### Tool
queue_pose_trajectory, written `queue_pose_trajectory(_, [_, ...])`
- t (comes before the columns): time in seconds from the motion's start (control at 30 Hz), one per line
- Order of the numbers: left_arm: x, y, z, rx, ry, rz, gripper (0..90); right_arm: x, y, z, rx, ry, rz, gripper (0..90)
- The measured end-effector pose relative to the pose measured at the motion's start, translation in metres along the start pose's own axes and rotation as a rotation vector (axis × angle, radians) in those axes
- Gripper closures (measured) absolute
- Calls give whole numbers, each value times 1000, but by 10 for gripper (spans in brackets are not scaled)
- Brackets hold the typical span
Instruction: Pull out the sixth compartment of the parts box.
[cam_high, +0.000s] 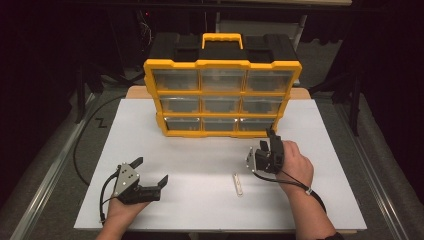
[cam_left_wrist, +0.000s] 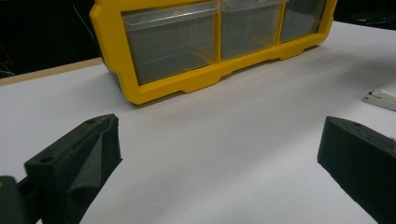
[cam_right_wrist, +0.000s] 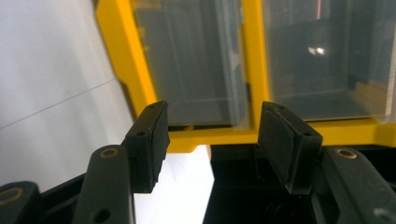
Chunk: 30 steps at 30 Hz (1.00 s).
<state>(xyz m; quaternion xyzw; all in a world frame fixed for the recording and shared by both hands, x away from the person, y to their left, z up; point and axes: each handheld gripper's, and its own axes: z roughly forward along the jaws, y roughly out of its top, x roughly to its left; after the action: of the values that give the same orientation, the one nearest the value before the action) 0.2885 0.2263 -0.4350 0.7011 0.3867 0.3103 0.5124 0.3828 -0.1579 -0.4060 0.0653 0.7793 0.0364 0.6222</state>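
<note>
A yellow organiser cabinet (cam_high: 223, 64) with clear drawers and a black back stands upright at the far middle of the white table (cam_high: 200, 155). My right gripper (cam_high: 270, 136) points at its lower right corner, tilted on its side. In the right gripper view my right gripper (cam_right_wrist: 212, 128) is open about halfway, just short of a clear drawer (cam_right_wrist: 196, 70) in the yellow frame (cam_right_wrist: 116, 60), with nothing between the pads. My left gripper (cam_high: 150, 170) rests at the near left, wide open and empty. In its own view my left gripper (cam_left_wrist: 219, 149) faces the cabinet's bottom row (cam_left_wrist: 170, 44).
A small pale metal strip (cam_high: 238, 183) lies flat on the table between the two hands, and it shows at the right edge of the left gripper view (cam_left_wrist: 380, 99). Dark floor and cables surround the table. A wooden edge (cam_high: 135, 91) shows behind the cabinet.
</note>
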Motion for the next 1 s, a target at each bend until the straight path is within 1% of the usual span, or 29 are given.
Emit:
queue_pose_trajectory(0.1, [0,0,0,-4,3,4,3,-4,2,1,-8,-4,2,455])
queue_pose_trajectory(0.17, [0,-1,0,-5,2,4,3,-7,4,2,-3,-11,6,457])
queue_pose_trajectory(0.23, [0,-1,0,-3,1,6,3,-13,8,3,-10,-22,-3,463])
queue_pose_trajectory(0.27, [-1,-1,0,0,-2,9,3,-15,9,4,-9,-35,2,464])
queue_pose_trajectory(0.3, [-1,-2,1,-3,-2,9,3,-15,9,4,-9,-35,2,464])
queue_pose_trajectory(0.33, [-2,-2,1,-1,-4,14,3,-18,10,4,-12,-33,-5,467])
queue_pose_trajectory(0.43, [-2,-2,1,1,-9,26,3,-24,12,6,-12,-49,-3,475])
queue_pose_trajectory(0.47, [-2,-2,1,-1,-9,23,3,-25,13,6,-11,-52,7,478])
queue_pose_trajectory(0.57, [-2,-2,1,-7,-9,18,3,-32,14,8,-11,-64,-5,489])
queue_pose_trajectory(0.63, [-2,-2,1,-8,-13,18,3,-34,15,8,-7,-66,15,496])
queue_pose_trajectory(0.67, [-2,-2,1,-8,-14,18,3,-37,16,9,-15,-74,1,498])
queue_pose_trajectory(0.7, [-2,-2,1,-8,-15,17,3,-40,17,9,-11,-78,-2,502])
queue_pose_trajectory(0.8, [-3,-1,1,-9,-19,19,3,-43,19,9,-13,-89,0,507])
queue_pose_trajectory(0.83, [-3,-1,1,-10,-20,19,3,-46,20,9,-16,-94,-9,510])
queue_pose_trajectory(0.93, [-2,-1,0,-10,-21,18,3,-51,22,9,-18,-109,-1,519])
queue_pose_trajectory(0.97, [-2,-1,0,-11,-21,17,3,-55,24,9,-18,-109,0,525])
queue_pose_trajectory(1.0, [-2,-1,0,-11,-20,17,3,-55,24,9,-18,-109,0,525])
